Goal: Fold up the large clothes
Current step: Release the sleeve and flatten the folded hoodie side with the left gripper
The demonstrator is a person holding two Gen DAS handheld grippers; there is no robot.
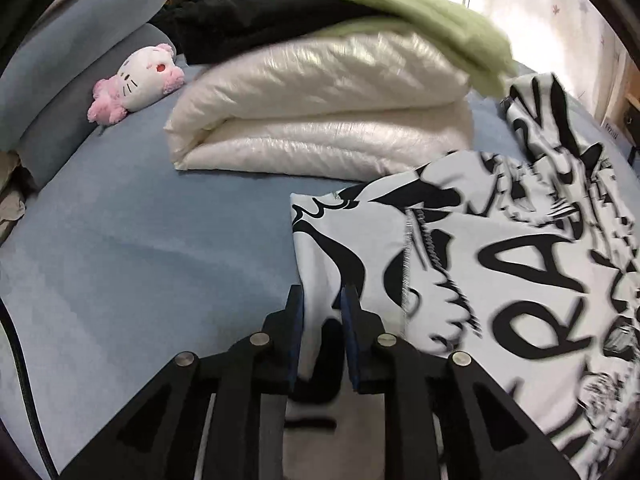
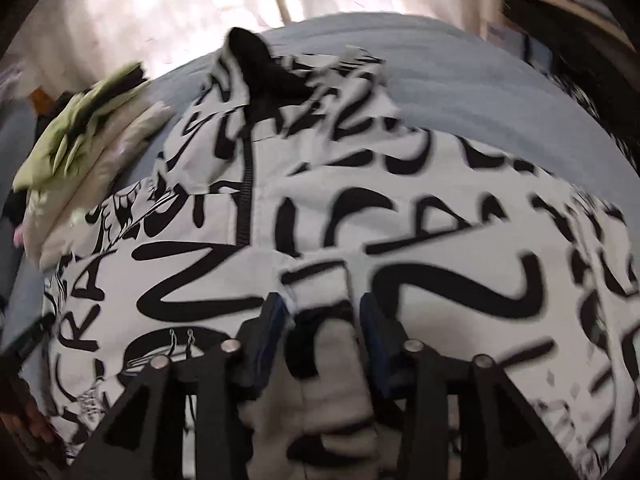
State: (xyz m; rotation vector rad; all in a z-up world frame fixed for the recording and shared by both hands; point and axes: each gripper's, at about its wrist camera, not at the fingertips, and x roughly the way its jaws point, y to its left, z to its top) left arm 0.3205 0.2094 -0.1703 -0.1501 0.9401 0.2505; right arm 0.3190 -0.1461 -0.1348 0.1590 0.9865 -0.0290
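Observation:
A white garment with bold black lettering [image 1: 500, 264] lies spread on the blue bed, its left edge folded over. In the left wrist view my left gripper [image 1: 322, 304] stands at that folded edge, its blue-padded fingers [image 1: 294, 332] pinched narrowly on a strip of the cloth. In the right wrist view the same garment [image 2: 360, 216] fills the frame, with a black zipper line and black collar toward the far end. My right gripper [image 2: 322, 312] sits low over the near hem. Its jaws stand wider apart, and a fold of the cloth lies loosely between them.
A folded white duvet [image 1: 320, 120] with black and green clothes [image 1: 360, 12] piled on top lies behind the garment. A pink and white plush toy [image 1: 138, 84] rests by grey-blue pillows [image 1: 60, 60]. Bare blue sheet [image 1: 140, 240] stretches to the left. Curtains hang behind the bed.

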